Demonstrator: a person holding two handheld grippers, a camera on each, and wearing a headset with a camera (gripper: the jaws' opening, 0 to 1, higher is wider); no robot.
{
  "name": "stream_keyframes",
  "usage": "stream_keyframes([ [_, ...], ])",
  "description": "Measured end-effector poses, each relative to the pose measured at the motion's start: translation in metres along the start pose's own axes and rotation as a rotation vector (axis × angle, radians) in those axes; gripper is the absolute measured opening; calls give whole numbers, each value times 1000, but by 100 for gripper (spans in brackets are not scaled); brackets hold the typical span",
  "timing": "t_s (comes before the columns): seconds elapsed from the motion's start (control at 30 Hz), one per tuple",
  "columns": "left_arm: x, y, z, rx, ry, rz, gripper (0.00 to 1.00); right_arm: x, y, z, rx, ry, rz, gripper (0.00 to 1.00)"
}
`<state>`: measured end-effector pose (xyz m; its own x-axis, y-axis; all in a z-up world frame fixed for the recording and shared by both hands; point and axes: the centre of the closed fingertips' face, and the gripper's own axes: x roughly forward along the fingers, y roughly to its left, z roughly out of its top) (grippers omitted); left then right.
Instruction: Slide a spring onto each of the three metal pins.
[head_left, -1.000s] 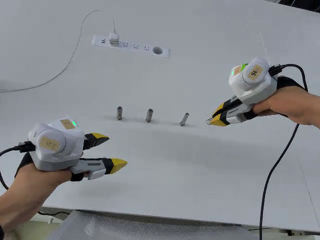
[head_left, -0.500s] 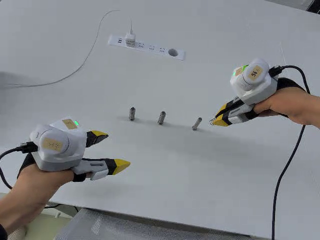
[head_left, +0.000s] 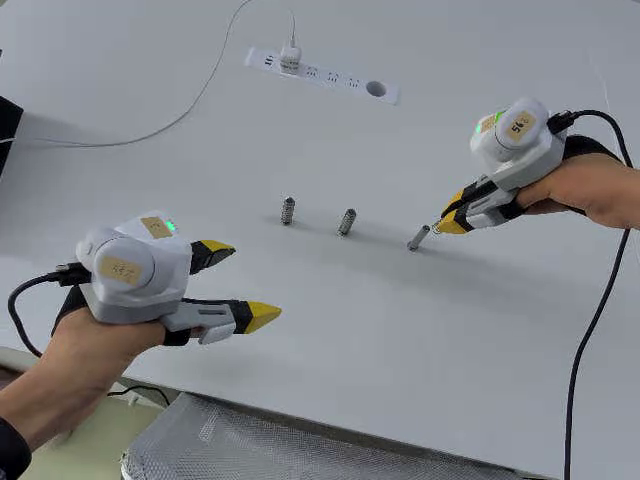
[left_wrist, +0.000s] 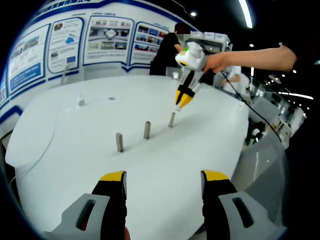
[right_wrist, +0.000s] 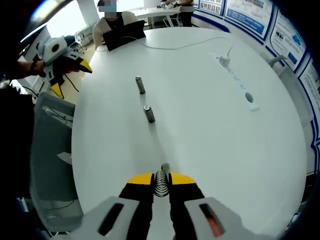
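Left gripper (head_left: 248, 281), jaws spread and empty, hovers at lower left over the white table (head_left: 350, 330), while at right the right gripper (head_left: 447, 222) pinches a spring (right_wrist: 160, 183) just beside the bare pin (head_left: 418, 238), with the spring-covered middle pin (head_left: 347, 221) and left pin (head_left: 288, 210) at centre and a power strip (head_left: 325, 75) at top

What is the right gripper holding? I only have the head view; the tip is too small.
Observer: Right gripper view: the right gripper is shut on a spring, lengthwise between the jaws.
Operator: Lined up with the bare pin?
Observer: There the spring's far end meets the top of the bare pin; whether it has started on, I cannot tell.
Operator: Anyone across the bench?
Observer: A person sits at the far edge behind what looks like a dark laptop.
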<state>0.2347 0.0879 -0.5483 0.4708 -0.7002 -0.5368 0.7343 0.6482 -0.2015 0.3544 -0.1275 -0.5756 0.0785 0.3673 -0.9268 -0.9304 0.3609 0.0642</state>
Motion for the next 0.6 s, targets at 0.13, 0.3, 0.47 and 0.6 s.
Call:
stream_keyframes([
  [0.13,3,-1,0,-3,0,-6,61,6,-1,0,-6,7,8,13],
  [0.3,2,0,-3,-14,4,-8,61,9,-3,3,-9,2,10,13],
  [0.47,1,2,-7,-22,9,-8,60,10,-5,6,-15,2,10,13],
  [0.6,1,1,-8,-26,12,-9,60,14,-3,6,-17,7,17,13],
])
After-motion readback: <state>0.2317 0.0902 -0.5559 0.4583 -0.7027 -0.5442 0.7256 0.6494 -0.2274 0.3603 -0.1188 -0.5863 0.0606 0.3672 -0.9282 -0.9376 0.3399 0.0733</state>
